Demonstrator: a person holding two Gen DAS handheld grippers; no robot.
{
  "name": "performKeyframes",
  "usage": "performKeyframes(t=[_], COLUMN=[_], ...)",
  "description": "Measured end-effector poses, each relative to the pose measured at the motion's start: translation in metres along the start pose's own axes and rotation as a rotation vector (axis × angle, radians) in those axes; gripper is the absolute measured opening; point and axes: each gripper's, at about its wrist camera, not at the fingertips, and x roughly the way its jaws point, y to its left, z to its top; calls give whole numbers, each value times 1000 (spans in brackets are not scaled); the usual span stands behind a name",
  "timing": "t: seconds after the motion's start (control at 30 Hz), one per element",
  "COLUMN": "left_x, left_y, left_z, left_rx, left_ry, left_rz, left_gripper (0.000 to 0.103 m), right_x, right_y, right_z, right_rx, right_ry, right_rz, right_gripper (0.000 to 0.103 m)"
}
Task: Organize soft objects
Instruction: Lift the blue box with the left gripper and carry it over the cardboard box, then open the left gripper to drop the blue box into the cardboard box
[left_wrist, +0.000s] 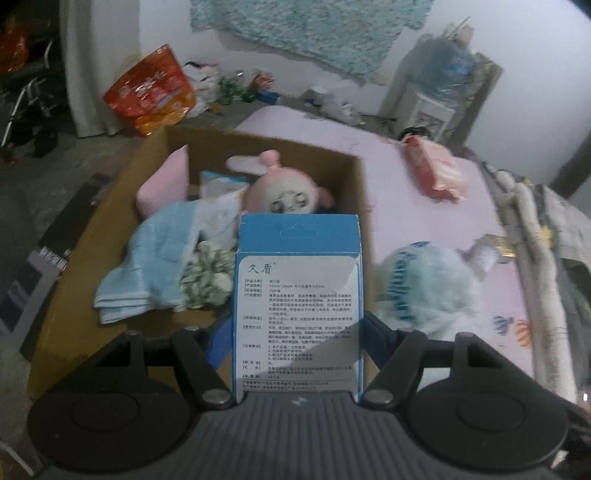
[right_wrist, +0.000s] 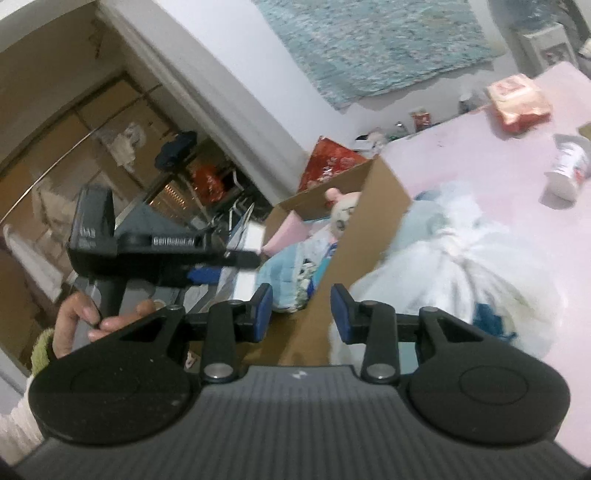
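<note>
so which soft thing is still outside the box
The white and blue plush, lying on the pink surface right of the box; the towel and pink doll lie inside.

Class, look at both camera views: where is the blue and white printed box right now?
The blue and white box stands clamped between the left gripper's fingers, over the near edge of the cardboard box, just in front of the pink plush doll.

Pink bed (left_wrist: 388, 155) — cardboard box (left_wrist: 110, 221), white bag (left_wrist: 436, 288), red packet (left_wrist: 436, 170)
</note>
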Motion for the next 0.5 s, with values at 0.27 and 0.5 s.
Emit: performKeyframes(t=[0.27, 0.5], left_x=[22, 49], left_y=[33, 61], left_z=[-5, -10], left_rx=[-56, -109], left_ry=[55, 156], left_rz=[87, 240], left_gripper=[72, 72], right_x=[0, 13], right_y=[-22, -14], right_z=[-13, -21], right_rx=[56, 61], right_ry=[30, 78], right_rz=[-8, 50], right_gripper=[35, 35])
